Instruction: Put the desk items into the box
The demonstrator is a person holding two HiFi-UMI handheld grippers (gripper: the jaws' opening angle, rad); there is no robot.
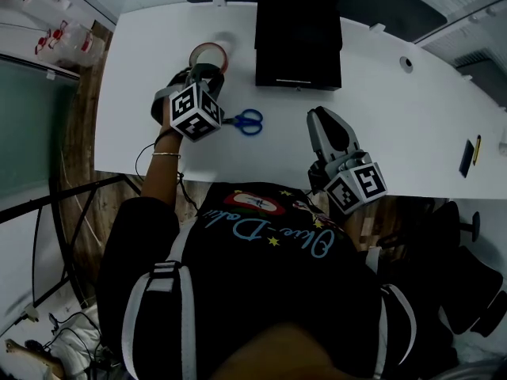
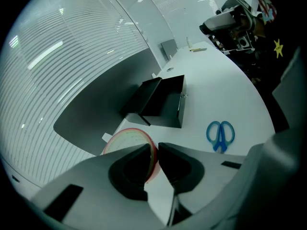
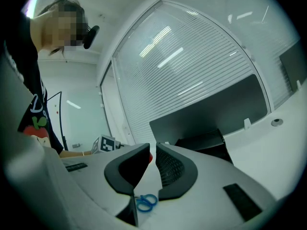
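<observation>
- On the white desk [image 1: 142, 70], at its far edge, stands a black box [image 1: 298, 30]. It is dark all over, and I cannot see its inside.
- Just left of the box in the head view is a tape roll [image 2: 125, 140] with a red rim and a pale face. It is at the tips of the left gripper [image 2: 154, 152].
- The left gripper pinches this roll. The red rim runs down through the narrow gap between the jaws, with one jaw on each side of it and both pressed on it.
- I cannot tell whether the roll rests on the desk or hangs just above it.
- The left gripper points down at a slant, and its marker cube [image 1: 196, 111] is on the side nearer to the person.
- A pair of blue scissors [image 1: 245, 121] lies flat on the desk, just beside that cube. It is nearer to the person than the box and lies between the two grippers. No jaw touches it.
- The right gripper [image 1: 321, 115] is over the near part of the desk, to the right of the scissors, and it lies about level. Its jaws leave only a thin slit between them, and nothing is in the slit.
- Far at the right end of the desk lie a small dark flat thing [image 1: 466, 158] and a thin yellow thing [image 1: 476, 150], side by side. They are too small to name.
</observation>
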